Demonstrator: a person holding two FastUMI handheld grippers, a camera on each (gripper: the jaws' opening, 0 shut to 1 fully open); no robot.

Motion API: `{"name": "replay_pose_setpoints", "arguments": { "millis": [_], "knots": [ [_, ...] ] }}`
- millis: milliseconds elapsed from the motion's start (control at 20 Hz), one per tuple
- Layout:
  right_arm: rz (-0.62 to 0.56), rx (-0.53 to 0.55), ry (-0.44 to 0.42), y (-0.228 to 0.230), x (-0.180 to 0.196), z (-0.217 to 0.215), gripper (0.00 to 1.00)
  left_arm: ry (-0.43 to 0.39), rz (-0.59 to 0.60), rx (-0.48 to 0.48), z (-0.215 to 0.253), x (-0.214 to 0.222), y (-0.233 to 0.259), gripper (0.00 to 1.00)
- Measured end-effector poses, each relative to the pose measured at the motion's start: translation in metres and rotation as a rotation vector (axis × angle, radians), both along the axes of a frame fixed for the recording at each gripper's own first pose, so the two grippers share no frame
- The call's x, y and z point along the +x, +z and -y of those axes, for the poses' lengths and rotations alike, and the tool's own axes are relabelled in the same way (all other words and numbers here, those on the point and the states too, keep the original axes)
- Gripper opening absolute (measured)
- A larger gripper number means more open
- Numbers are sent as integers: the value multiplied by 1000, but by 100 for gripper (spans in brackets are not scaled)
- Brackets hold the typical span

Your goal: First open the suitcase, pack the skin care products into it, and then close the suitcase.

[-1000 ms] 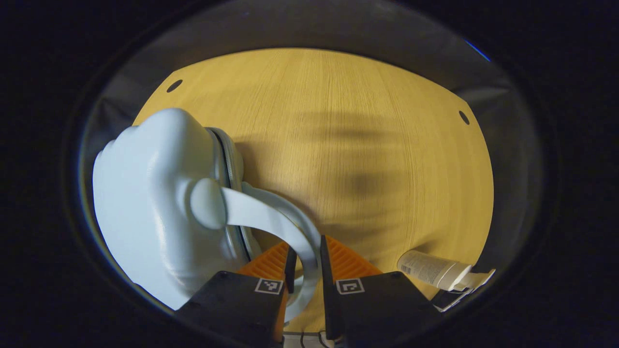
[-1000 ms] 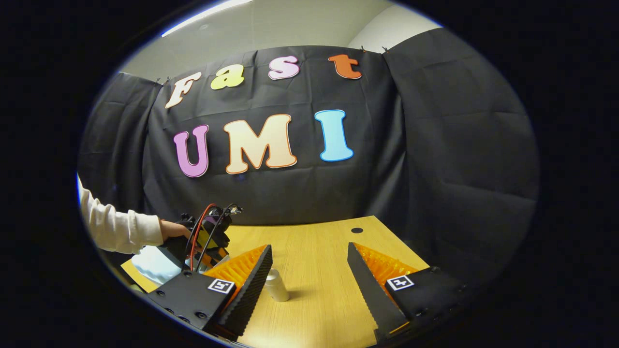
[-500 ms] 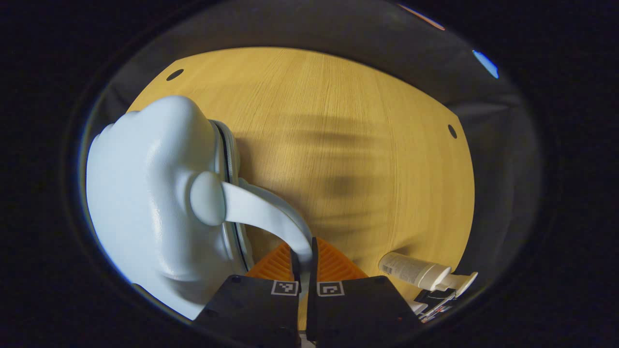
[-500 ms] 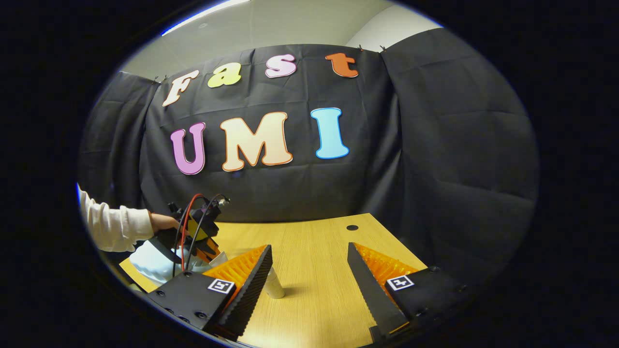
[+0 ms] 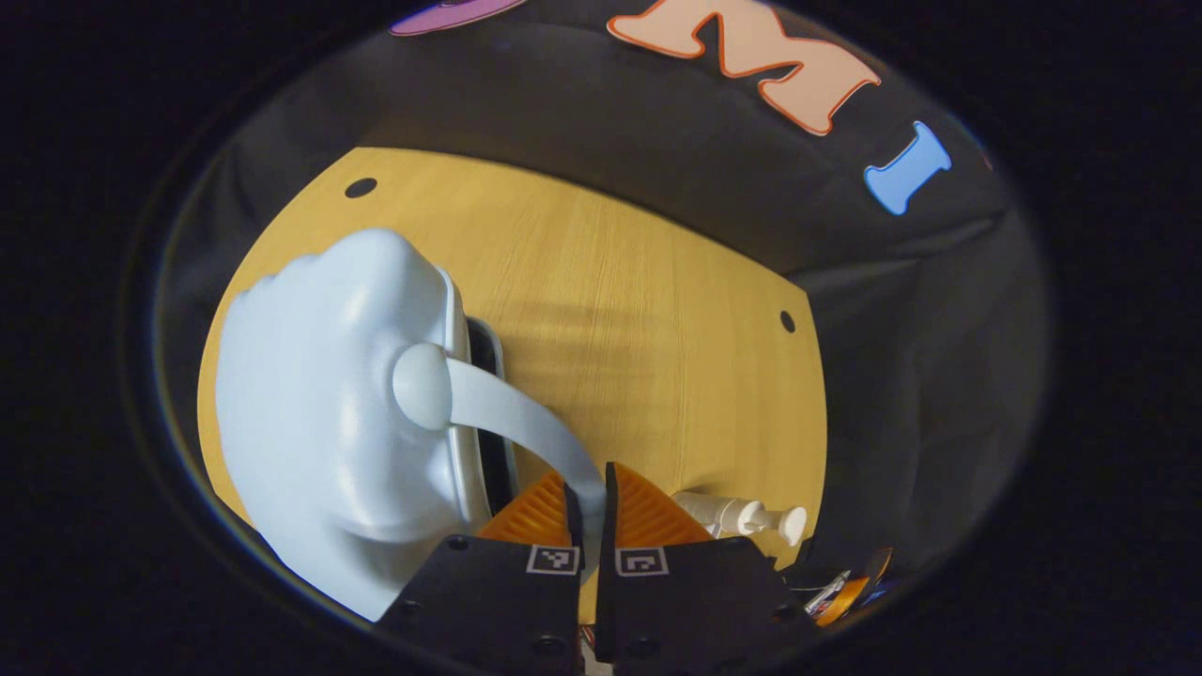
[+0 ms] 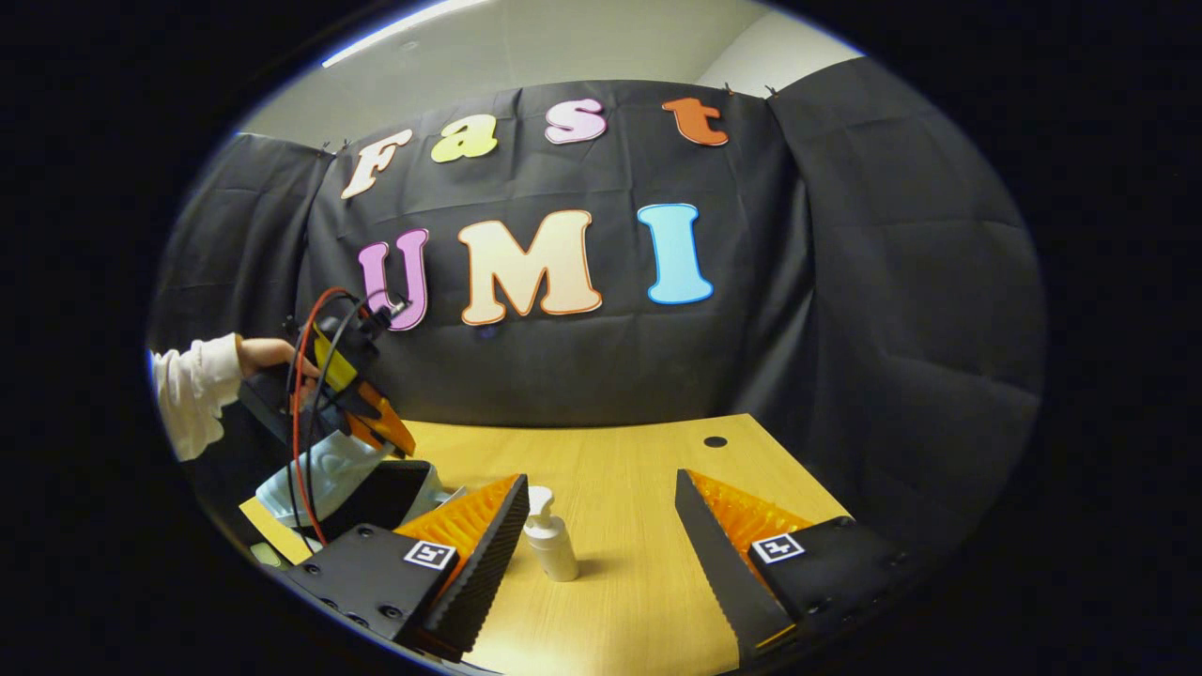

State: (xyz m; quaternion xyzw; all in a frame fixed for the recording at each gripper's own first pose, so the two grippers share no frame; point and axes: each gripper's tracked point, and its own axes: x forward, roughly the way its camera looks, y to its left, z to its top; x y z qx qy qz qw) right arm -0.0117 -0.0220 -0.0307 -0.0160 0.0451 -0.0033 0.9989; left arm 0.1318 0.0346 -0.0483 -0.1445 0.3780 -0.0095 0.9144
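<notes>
Pinching the pale blue suitcase [image 5: 329,413] by its strap handle [image 5: 526,427], the left gripper [image 5: 590,507] has both fingers squeezed tight on it, lid lifted w/ a dark gap showing along the seam. In the right gripper view the case [image 6: 329,474] sits at the table's [image 6: 620,469] left edge, partly open, w/ a hand [image 6: 268,355] and white sleeve [image 6: 192,390] behind the left gripper. Right gripper [image 6: 601,526] hangs wide apart, holding nothing. White pump bottle [image 6: 549,549] stands upright on the wood, just beside its left finger, near the case
</notes>
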Motion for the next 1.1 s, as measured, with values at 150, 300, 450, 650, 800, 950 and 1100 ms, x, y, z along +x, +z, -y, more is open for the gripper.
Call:
{"name": "replay_pose_setpoints", "arguments": {
  "millis": [150,300,450,650,800,950,1100],
  "knots": [
    [2,-7,22,0,5,-12,98,7,68,-14,-26,-27,43,0],
    [10,-10,36,2,11,-24,98,29,114,-2,-71,-61,79,0],
    [16,-14,48,2,15,-38,98,84,153,35,-125,-94,110,0],
    [17,-26,56,-2,18,-57,98,172,176,74,-201,-135,126,0],
    [24,-17,56,1,18,-71,98,249,173,134,-262,-156,117,0],
    [39,-31,48,3,15,-83,98,277,177,113,-296,-165,107,0],
    [29,-52,40,0,12,-92,98,292,191,32,-323,-169,96,0]
  ]
}}
